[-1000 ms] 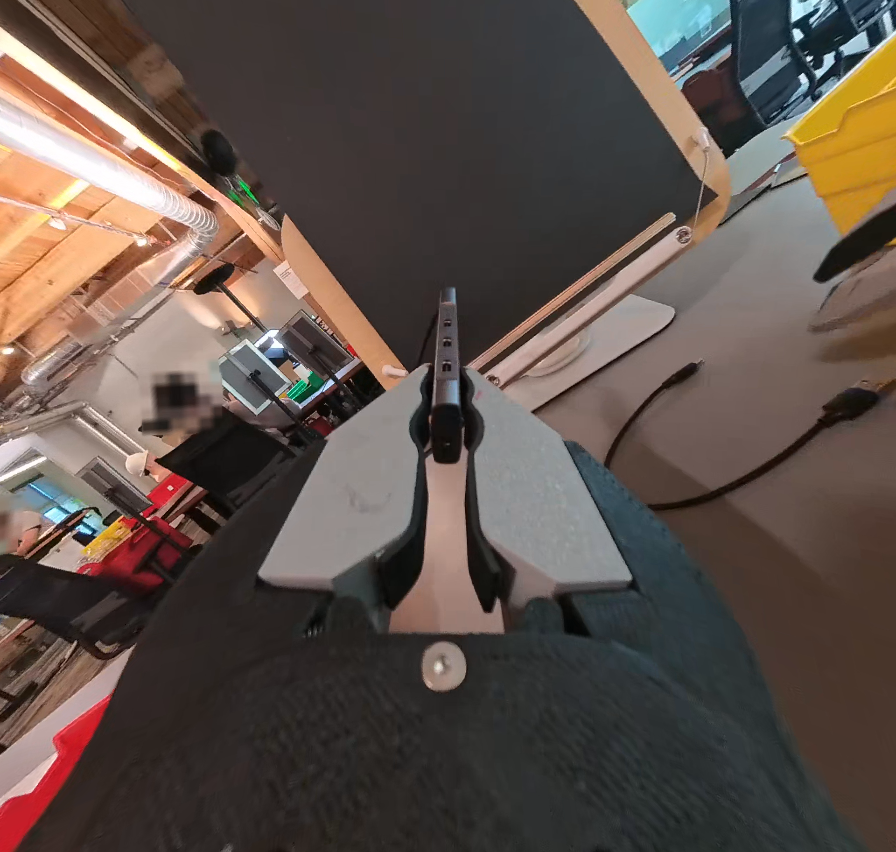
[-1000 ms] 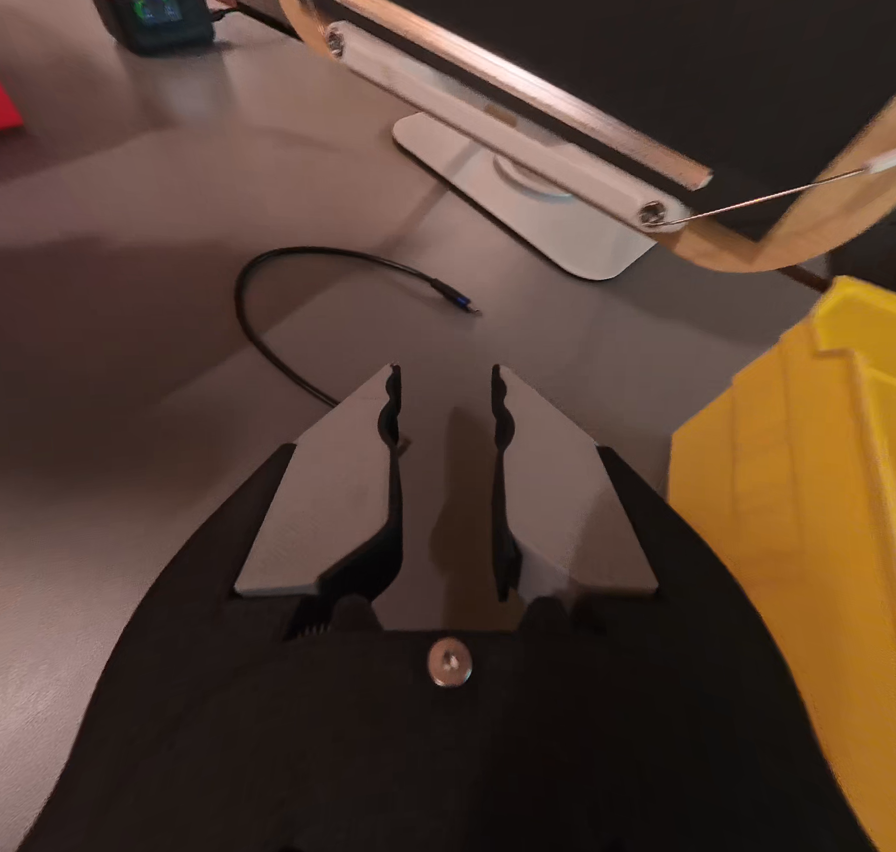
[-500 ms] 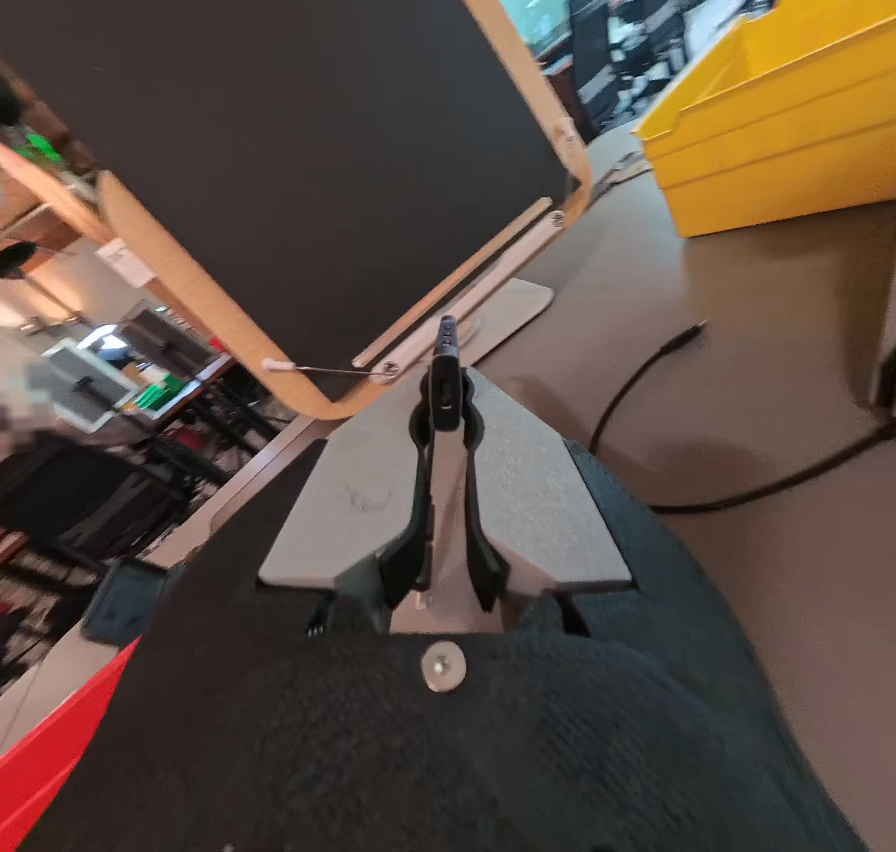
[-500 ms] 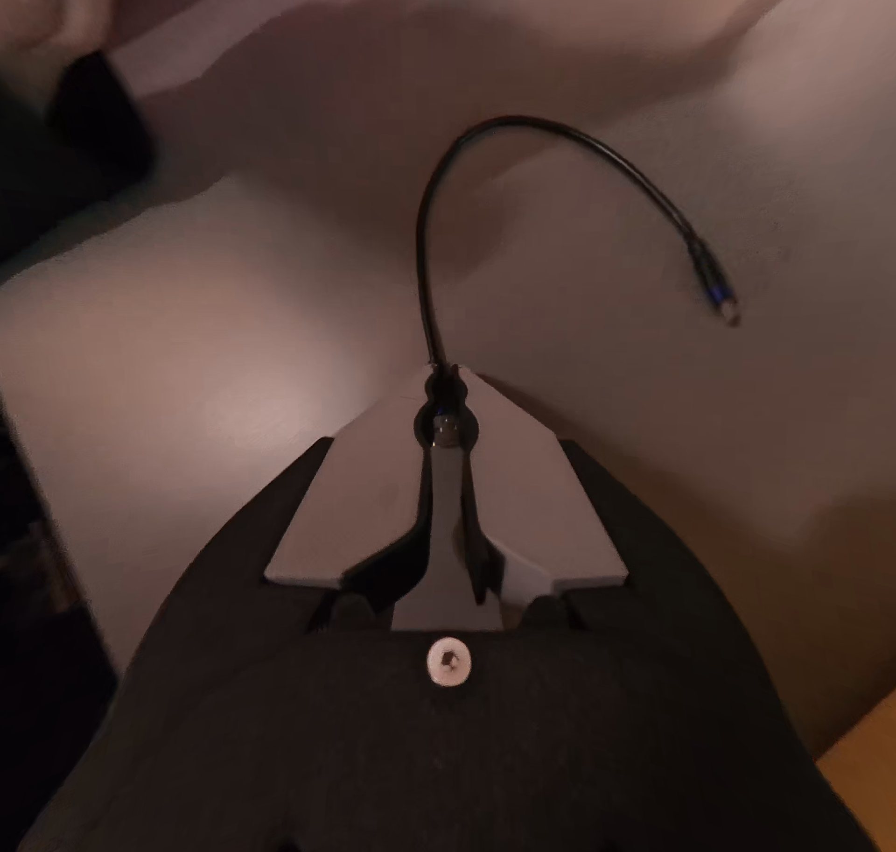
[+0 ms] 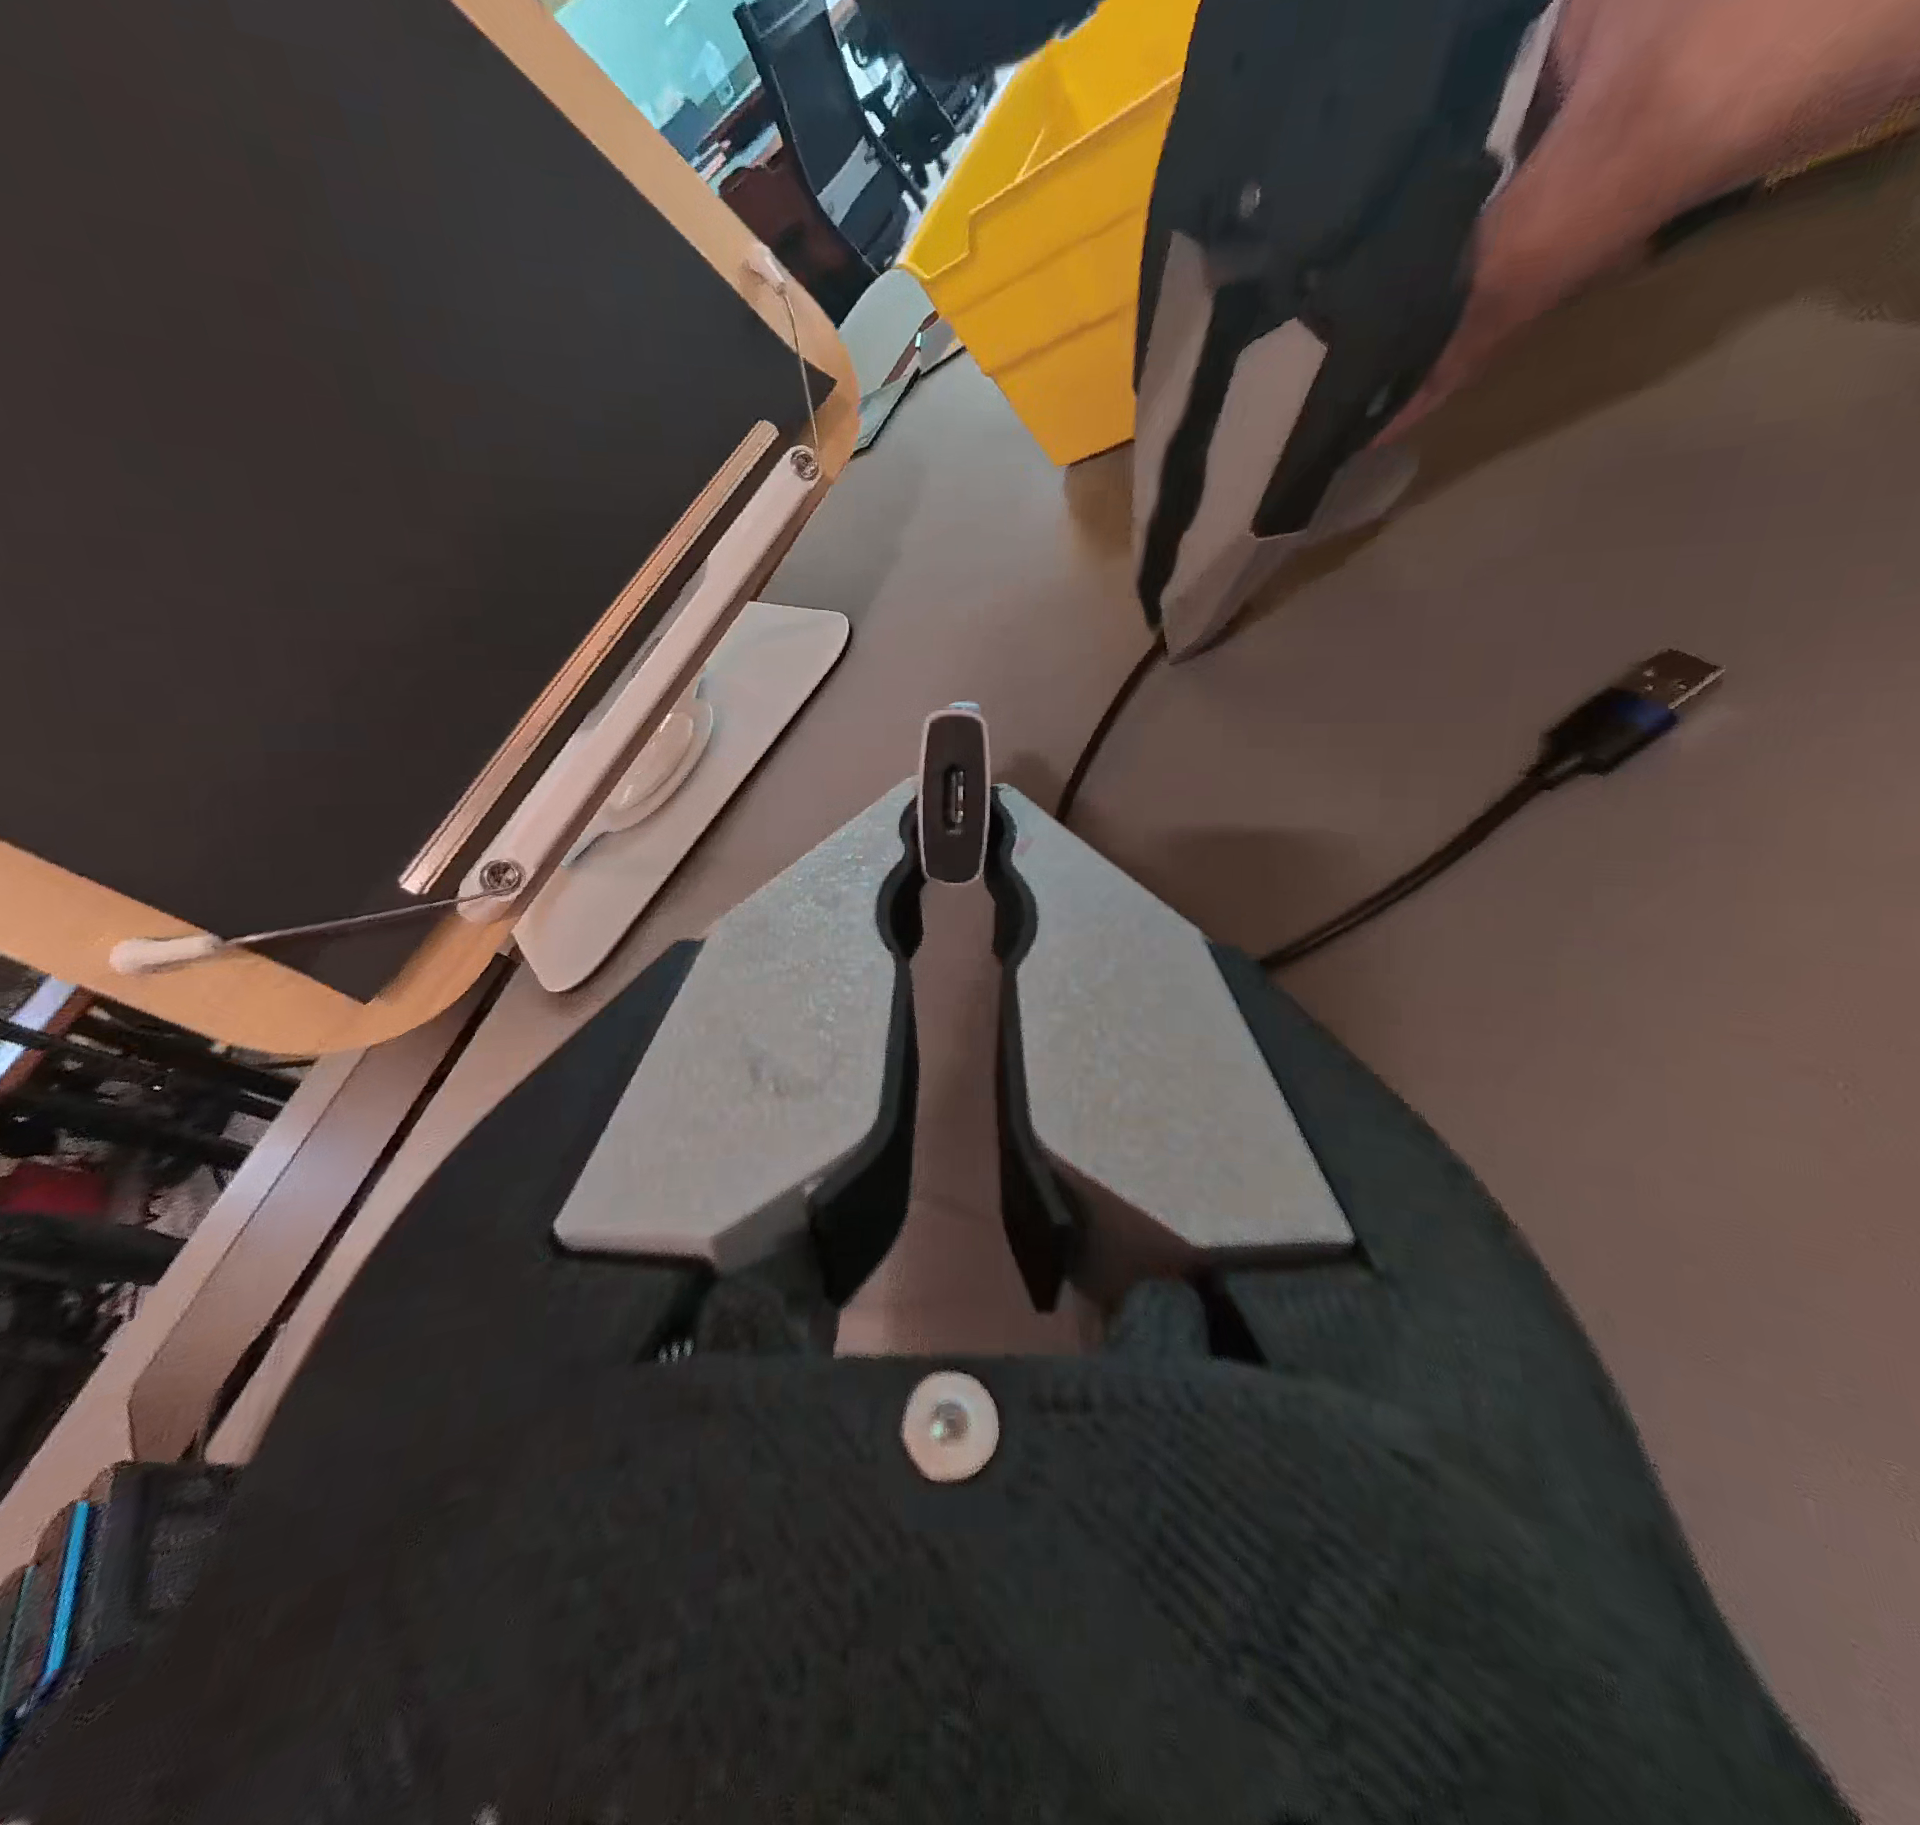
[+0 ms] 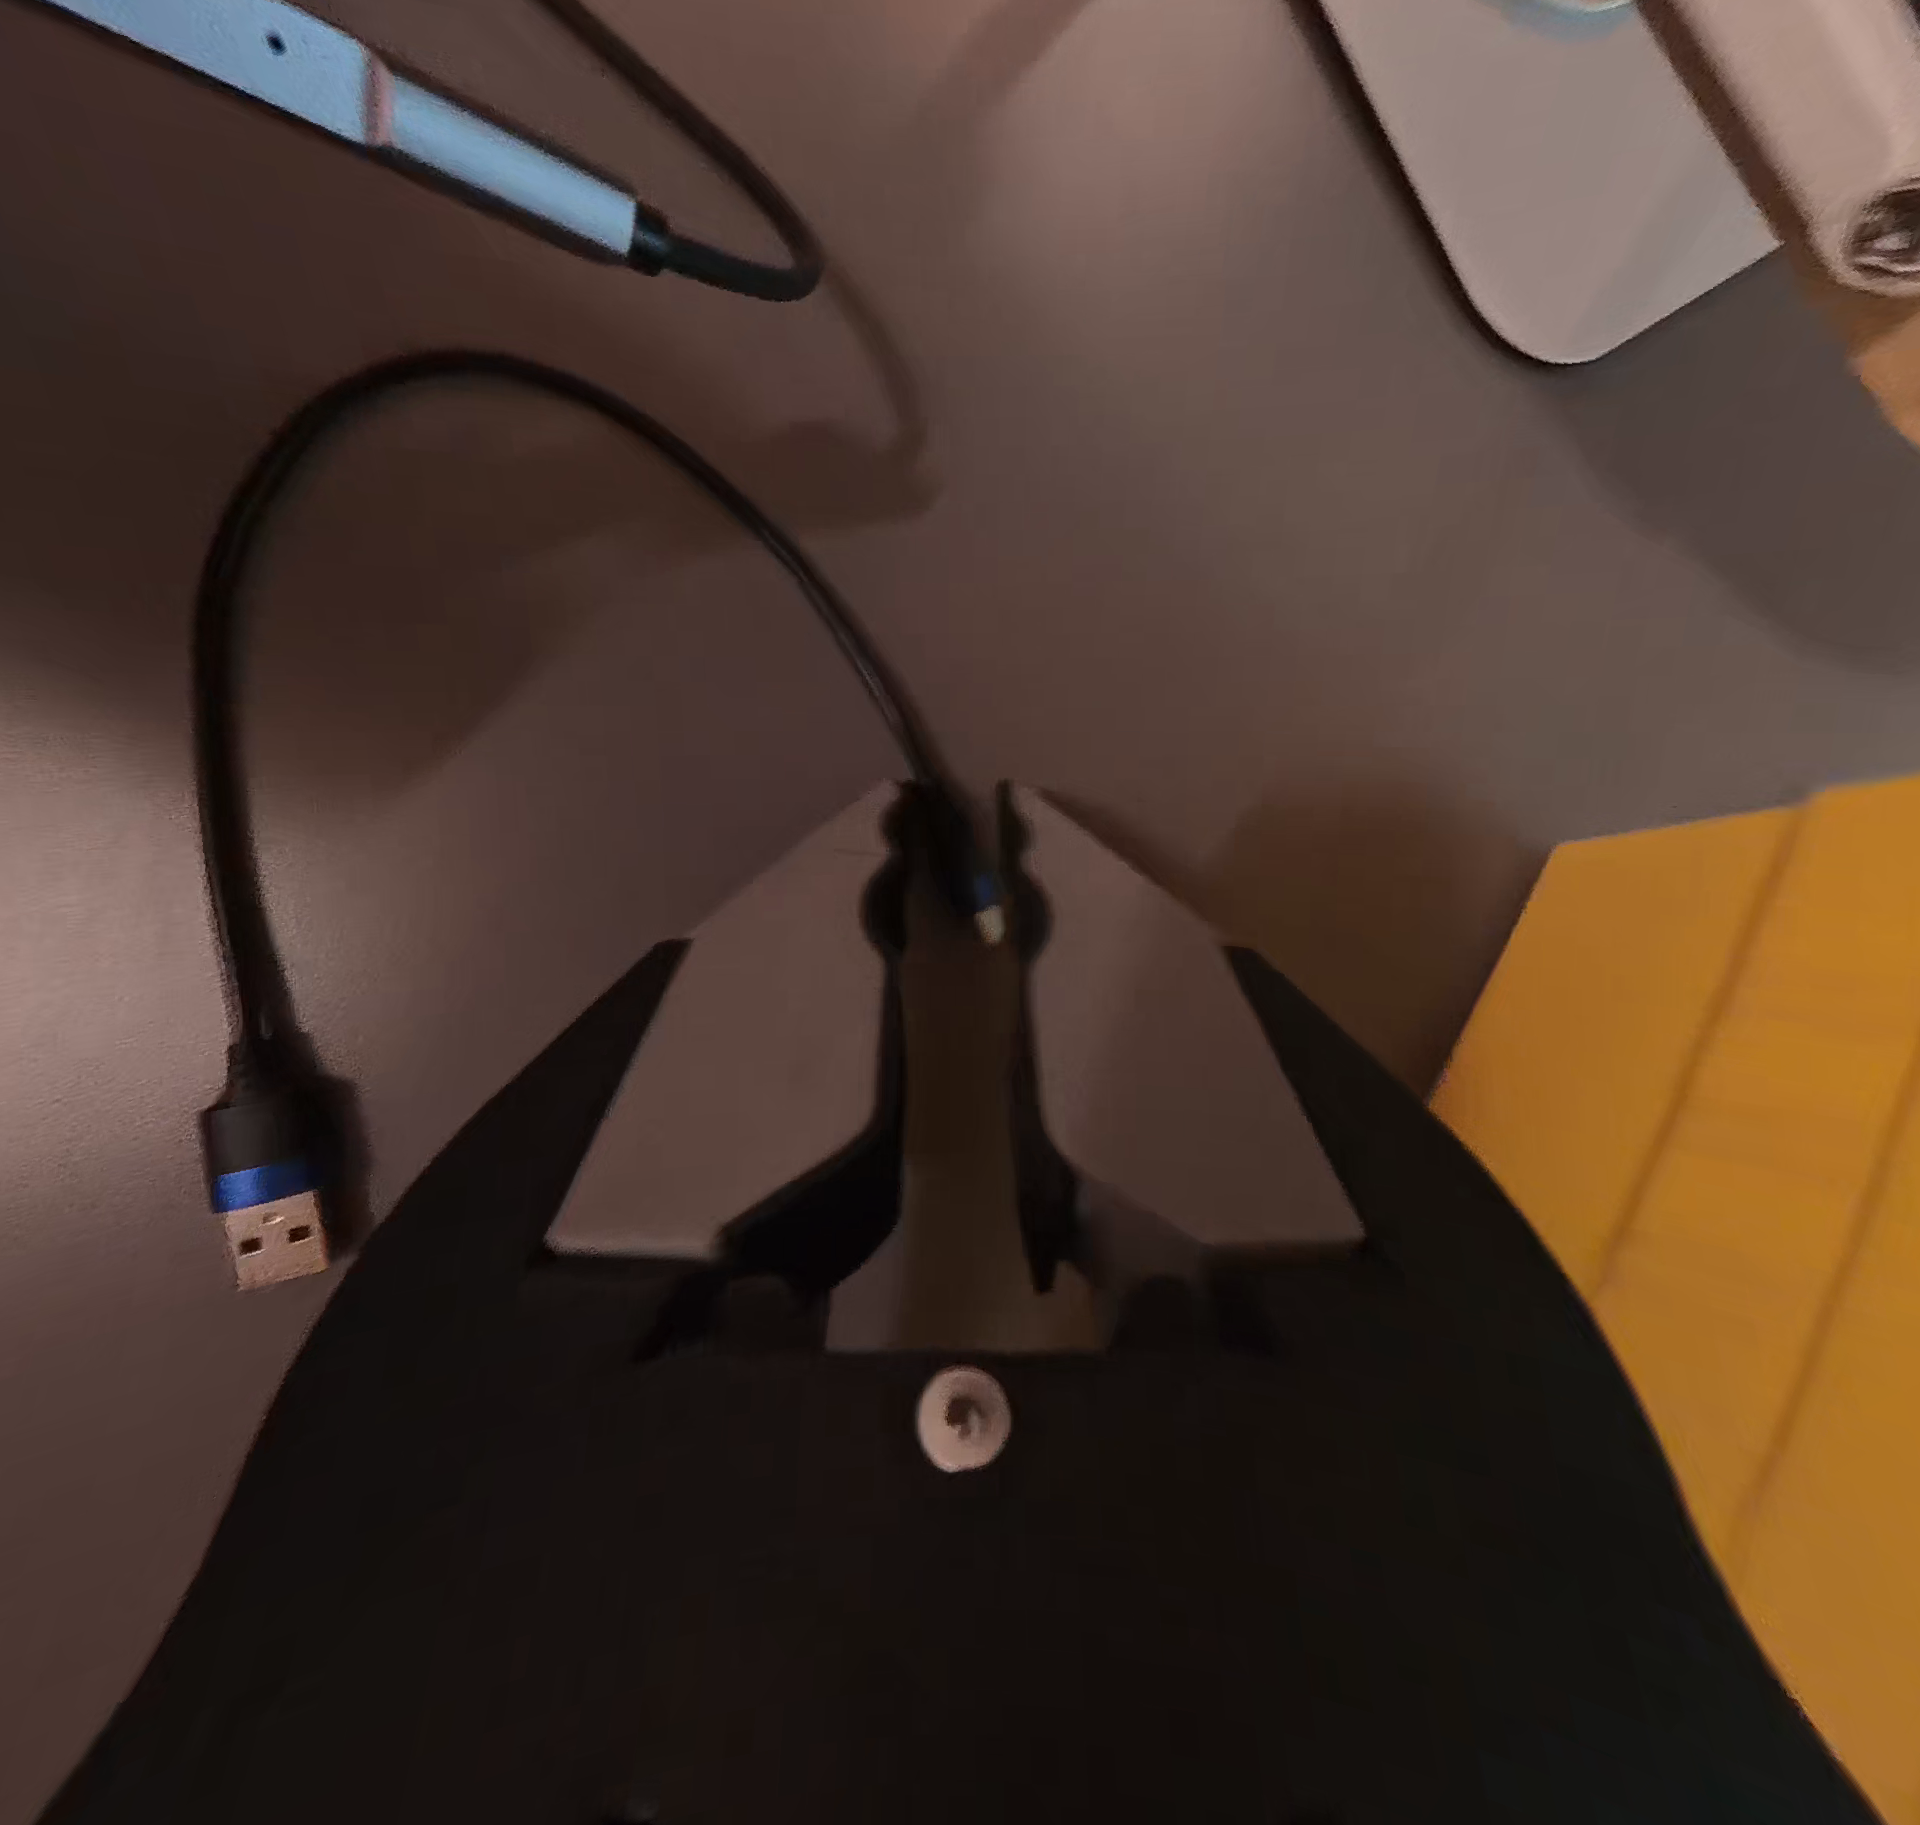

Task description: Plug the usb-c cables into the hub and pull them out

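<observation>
- Since a second ago your right tongs (image 6: pixel 951 804) have closed from wide open onto the black usb-c cable (image 6: pixel 436 393), and your left tongs (image 5: pixel 954 819) have swung so the hub (image 5: pixel 954 799) now shows its end port instead of its side.
- The cable's small plug (image 6: pixel 982 908) sits pinched between the right fingertips, pointing back toward the camera; the cord loops away over the worktop (image 6: pixel 1195 549) to its blue-banded USB-A plug (image 6: pixel 272 1214), which lies flat on the left.
- Your left tongs are clamped on the grey hub, held edge-up above the worktop.
- In the right wrist view the hub's silver body (image 6: pixel 208 40) is at top left, its own cord curling beside it.
- A yellow bin (image 5: pixel 1049 248) stands behind, near the dark panel (image 5: pixel 312 269) on its white stand (image 5: pixel 769 653).
</observation>
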`<action>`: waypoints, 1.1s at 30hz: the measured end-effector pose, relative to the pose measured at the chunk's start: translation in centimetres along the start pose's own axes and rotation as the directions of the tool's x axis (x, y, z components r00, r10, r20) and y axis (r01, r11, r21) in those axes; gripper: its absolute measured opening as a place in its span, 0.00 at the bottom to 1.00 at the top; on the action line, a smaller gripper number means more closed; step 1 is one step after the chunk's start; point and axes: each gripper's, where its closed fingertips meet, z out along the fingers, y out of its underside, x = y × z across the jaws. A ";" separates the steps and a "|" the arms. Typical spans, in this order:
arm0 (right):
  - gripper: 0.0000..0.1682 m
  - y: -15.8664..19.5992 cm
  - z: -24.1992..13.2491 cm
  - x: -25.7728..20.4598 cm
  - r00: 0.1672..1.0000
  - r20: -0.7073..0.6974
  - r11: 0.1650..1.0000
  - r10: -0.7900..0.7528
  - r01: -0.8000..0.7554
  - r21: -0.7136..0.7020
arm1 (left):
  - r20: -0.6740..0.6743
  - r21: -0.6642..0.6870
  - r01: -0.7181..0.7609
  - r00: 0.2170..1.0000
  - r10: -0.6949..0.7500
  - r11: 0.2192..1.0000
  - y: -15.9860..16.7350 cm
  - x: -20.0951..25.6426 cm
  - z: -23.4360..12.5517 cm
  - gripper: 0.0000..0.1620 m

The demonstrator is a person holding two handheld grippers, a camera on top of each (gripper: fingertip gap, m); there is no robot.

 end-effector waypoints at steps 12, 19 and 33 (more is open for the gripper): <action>0.01 -4.8 -9.4 5.3 0.950 -0.312 0.958 0.030 0.062 0.280 | 0.017 0.004 -0.088 0.996 0.088 0.996 -0.3 0.5 0.0 0.04; 0.01 -3.0 -10.7 3.2 0.985 -0.168 0.962 0.048 0.000 0.273 | 0.009 0.094 -0.180 0.984 0.180 0.979 -2.3 1.6 -0.6 0.04; 0.01 -5.0 -10.7 1.3 0.988 0.014 0.904 0.156 -0.148 0.400 | -0.106 0.026 -0.430 0.897 0.430 0.903 -1.1 6.8 0.6 0.04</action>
